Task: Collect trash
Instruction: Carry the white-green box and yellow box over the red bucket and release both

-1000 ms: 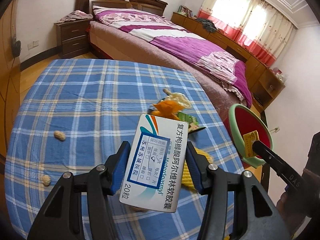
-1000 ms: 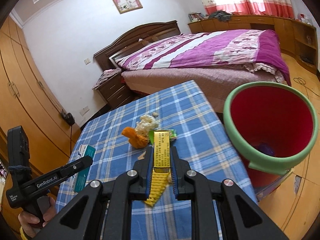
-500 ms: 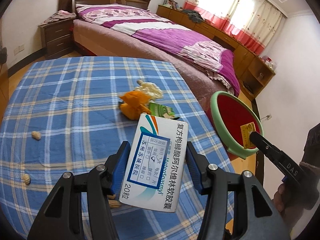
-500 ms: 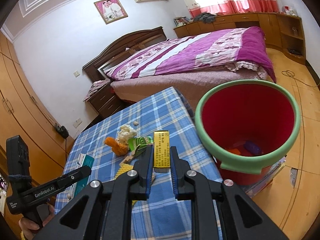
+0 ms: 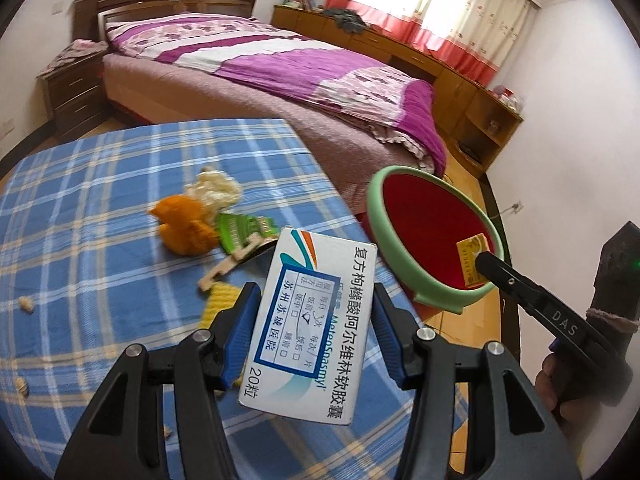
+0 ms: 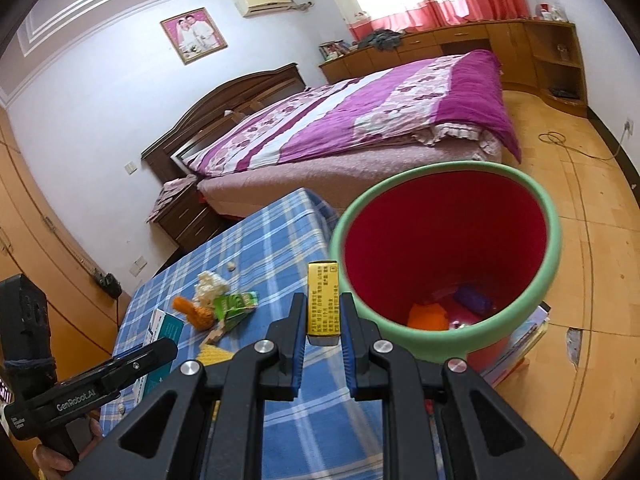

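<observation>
My left gripper (image 5: 314,308) is shut on a white medicine box (image 5: 312,324) and holds it above the right part of the blue plaid table (image 5: 100,184). My right gripper (image 6: 323,312) is shut on a small yellow box (image 6: 322,304), held beside the near rim of the red bin with a green rim (image 6: 448,264); the same bin (image 5: 428,236) stands right of the table in the left wrist view, with the yellow box (image 5: 474,254) over its opening. Orange peel (image 5: 182,230), a white crumpled wad (image 5: 212,188), a green wrapper (image 5: 240,232) and a yellow piece (image 5: 218,304) lie on the table.
Peanut shells (image 5: 26,304) lie at the table's left. A beige strip (image 5: 230,266) lies by the wrapper. The bin holds orange and purple trash (image 6: 428,316). A bed (image 5: 272,76) stands behind the table, a nightstand (image 5: 72,92) at its left, wooden floor (image 6: 592,280) to the right.
Both grippers moved right toward the bin. The yellow box left the table area and now sits at the bin's opening. The medicine box came closer to the table's right edge.
</observation>
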A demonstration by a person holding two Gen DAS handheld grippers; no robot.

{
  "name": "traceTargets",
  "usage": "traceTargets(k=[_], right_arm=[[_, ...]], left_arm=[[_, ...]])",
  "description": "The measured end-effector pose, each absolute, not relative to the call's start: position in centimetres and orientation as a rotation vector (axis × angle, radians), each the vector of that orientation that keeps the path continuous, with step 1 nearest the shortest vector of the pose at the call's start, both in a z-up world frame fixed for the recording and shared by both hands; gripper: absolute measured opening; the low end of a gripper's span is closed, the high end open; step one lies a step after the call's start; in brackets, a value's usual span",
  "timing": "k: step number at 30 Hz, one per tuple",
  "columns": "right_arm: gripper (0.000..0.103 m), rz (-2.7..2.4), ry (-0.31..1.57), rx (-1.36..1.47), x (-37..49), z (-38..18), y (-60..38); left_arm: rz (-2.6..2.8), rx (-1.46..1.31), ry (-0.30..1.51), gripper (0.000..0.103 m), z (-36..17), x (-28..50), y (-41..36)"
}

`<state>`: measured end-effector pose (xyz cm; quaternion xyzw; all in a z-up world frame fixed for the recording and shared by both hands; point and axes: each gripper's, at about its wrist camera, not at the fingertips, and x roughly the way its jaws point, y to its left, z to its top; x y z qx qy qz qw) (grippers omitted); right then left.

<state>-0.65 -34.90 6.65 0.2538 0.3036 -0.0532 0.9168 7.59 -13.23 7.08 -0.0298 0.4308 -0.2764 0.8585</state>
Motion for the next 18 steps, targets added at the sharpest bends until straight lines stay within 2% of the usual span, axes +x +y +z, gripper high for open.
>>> traceTargets(k=[18], right_arm=[[0.018, -0.237, 0.634, 0.576, -0.8, 4.4, -42.6]], left_arm=[[-0.715, 0.047, 0.912, 0.056, 6.0, 9.2, -24.0]])
